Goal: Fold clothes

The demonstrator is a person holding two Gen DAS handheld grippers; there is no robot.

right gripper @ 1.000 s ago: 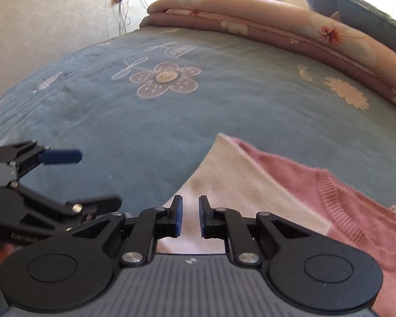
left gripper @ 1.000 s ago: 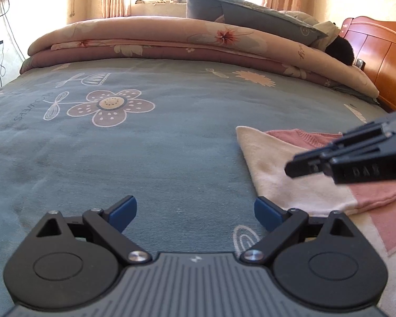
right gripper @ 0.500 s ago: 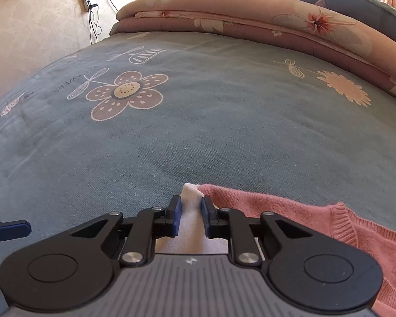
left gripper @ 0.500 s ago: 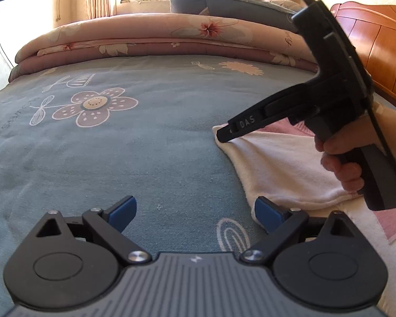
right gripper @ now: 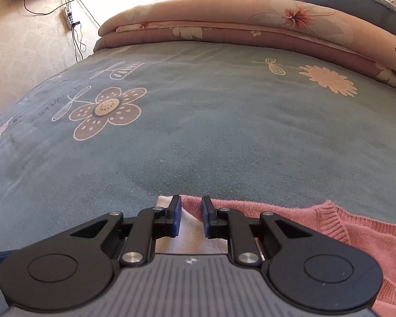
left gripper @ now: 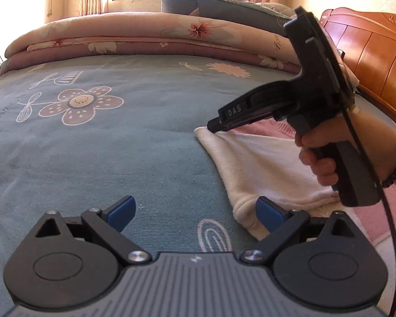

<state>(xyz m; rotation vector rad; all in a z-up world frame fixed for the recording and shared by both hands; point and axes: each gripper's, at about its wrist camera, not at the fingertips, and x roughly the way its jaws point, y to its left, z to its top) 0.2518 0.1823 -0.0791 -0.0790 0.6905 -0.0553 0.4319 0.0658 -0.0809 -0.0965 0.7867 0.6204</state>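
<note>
Setting: a bed covered with a blue-grey sheet printed with flowers; the garment lies toward the right side of the left wrist view.
Garment: a cream and pink garment lies flat on the bed, cream fleece side up, with a pink knit layer showing along its far edge and at the right.
Garment corner: the far left corner of the cream layer comes to a point at the tip of the right gripper.
Right gripper: the right gripper points down at that corner; its fingers stand a narrow gap apart, with cream and pink cloth visible in the gap. Whether the pads press on the cloth cannot be told.
Right hand: a hand wraps the gripper's handle, a dark bead bracelet on the wrist and a black cable running down past it.
Left gripper: the left gripper hovers low over the bed near the garment's near left edge; its blue-padded fingers are spread wide with nothing between them. The right pad sits just beside a rolled cream fold.
Background: folded floral quilts are stacked across the far side of the bed, a blue pillow on top, and a wooden headboard at the right.
Wall: a power strip with dangling cords hangs on the wall in the right wrist view.
</note>
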